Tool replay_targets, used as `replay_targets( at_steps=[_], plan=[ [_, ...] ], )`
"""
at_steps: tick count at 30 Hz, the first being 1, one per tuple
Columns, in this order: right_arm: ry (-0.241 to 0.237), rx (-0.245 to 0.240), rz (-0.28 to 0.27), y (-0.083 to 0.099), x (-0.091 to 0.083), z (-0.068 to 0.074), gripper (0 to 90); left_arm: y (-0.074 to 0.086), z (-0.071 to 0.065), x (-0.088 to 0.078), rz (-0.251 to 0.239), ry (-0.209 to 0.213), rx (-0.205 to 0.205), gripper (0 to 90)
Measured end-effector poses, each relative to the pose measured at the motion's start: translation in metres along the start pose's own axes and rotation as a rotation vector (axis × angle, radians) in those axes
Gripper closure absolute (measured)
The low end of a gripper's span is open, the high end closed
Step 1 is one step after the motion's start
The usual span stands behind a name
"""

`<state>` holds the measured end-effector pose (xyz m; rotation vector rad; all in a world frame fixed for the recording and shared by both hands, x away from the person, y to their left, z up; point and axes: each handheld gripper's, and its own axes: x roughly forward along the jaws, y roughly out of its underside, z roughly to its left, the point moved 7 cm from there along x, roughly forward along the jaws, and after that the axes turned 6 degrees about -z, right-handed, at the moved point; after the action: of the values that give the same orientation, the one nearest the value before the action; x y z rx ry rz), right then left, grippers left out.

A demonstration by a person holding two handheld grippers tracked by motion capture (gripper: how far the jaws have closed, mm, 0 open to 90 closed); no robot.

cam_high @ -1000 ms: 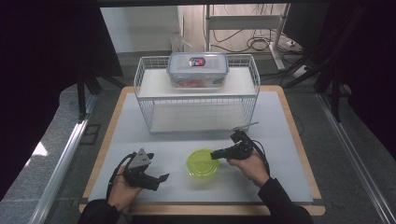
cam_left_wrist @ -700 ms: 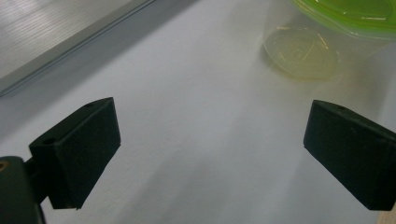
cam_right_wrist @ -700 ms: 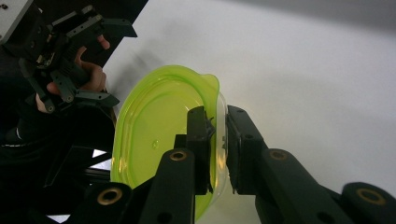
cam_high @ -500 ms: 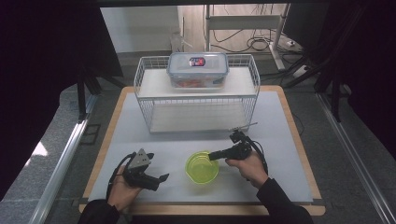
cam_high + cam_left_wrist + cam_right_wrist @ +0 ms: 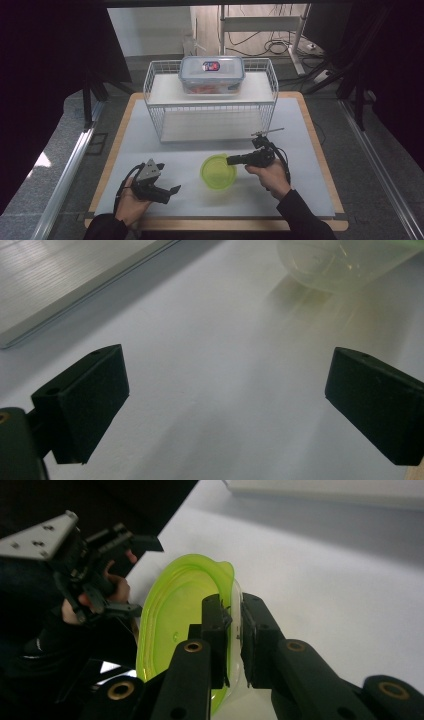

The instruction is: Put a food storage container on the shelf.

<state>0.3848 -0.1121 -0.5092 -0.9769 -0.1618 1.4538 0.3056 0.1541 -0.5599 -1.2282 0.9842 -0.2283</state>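
Note:
A round clear container with a lime-green lid [image 5: 218,171] stands on the white mat at front centre. My right gripper [image 5: 231,160] reaches it from the right, and its jaws have just been closing. In the right gripper view my right gripper [image 5: 235,630] is shut on the rim of the green lid [image 5: 180,610], one pad on each side of the edge. My left gripper [image 5: 170,192] rests low at the front left, open, pointing toward the container. In the left gripper view my left gripper [image 5: 225,405] holds nothing, and the clear container [image 5: 345,260] lies ahead of it.
A white wire rack [image 5: 210,107] stands at the back of the mat, with a lidded clear food box [image 5: 212,74] on its top shelf. The wooden table edge [image 5: 215,222] runs along the front. Dark curtains flank both sides.
My right gripper has edged a little left onto the lid's rim and its jaws have narrowed on it. The left hand has stayed in place.

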Motion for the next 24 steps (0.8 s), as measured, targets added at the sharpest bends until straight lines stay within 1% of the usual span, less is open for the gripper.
replay_targets(
  at_steps=[2,3,4,8,9,10,11,12,14,16,17,18,19,24],
  plan=[
    [0.003,-0.006,-0.018,-0.004,-0.003,0.002,82.3,0.000,0.000,0.000,-0.002,0.000,-0.002,3.9],
    [0.003,-0.006,-0.018,-0.004,-0.003,0.002,82.3,0.000,0.000,0.000,-0.002,0.000,-0.002,3.9],
    [-0.001,-0.004,-0.034,-0.009,-0.006,0.004,82.3,0.000,0.000,-0.001,-0.005,0.001,-0.005,3.9],
    [-0.008,-0.004,-0.063,-0.019,-0.013,0.009,82.3,0.000,0.001,-0.001,-0.005,0.000,-0.006,3.7],
    [-0.008,-0.004,-0.063,-0.019,-0.013,0.009,82.3,0.000,0.001,-0.001,-0.005,0.000,-0.006,3.7],
    [-0.010,-0.008,-0.077,-0.025,-0.017,0.013,82.3,0.000,0.001,-0.001,-0.005,-0.001,-0.005,3.8],
    [-0.010,-0.008,-0.077,-0.025,-0.017,0.013,82.3,0.000,0.001,-0.001,-0.005,-0.001,-0.005,3.7],
    [-0.009,-0.012,-0.090,-0.032,-0.021,0.016,82.3,-0.001,0.001,-0.001,-0.007,-0.001,-0.006,3.7],
    [-0.010,-0.019,-0.105,-0.039,-0.025,0.019,82.3,-0.001,0.001,-0.001,-0.010,-0.001,-0.008,3.7],
    [-0.009,-0.022,-0.115,-0.045,-0.029,0.023,82.3,-0.001,0.000,-0.001,-0.010,0.000,-0.009,3.7],
    [-0.009,-0.022,-0.115,-0.045,-0.029,0.023,82.3,-0.001,0.000,-0.001,-0.010,0.000,-0.009,3.7],
    [-0.005,-0.035,-0.127,-0.052,-0.032,0.026,82.3,-0.001,0.000,-0.001,-0.009,0.000,-0.009,3.7],
    [-0.004,-0.038,-0.133,-0.055,-0.034,0.027,82.3,-0.001,0.000,-0.001,-0.009,0.000,-0.009,3.7],
    [-0.002,-0.043,-0.165,-0.072,-0.043,0.035,82.3,0.000,0.001,-0.001,-0.003,0.003,-0.005,3.6]
  ],
)
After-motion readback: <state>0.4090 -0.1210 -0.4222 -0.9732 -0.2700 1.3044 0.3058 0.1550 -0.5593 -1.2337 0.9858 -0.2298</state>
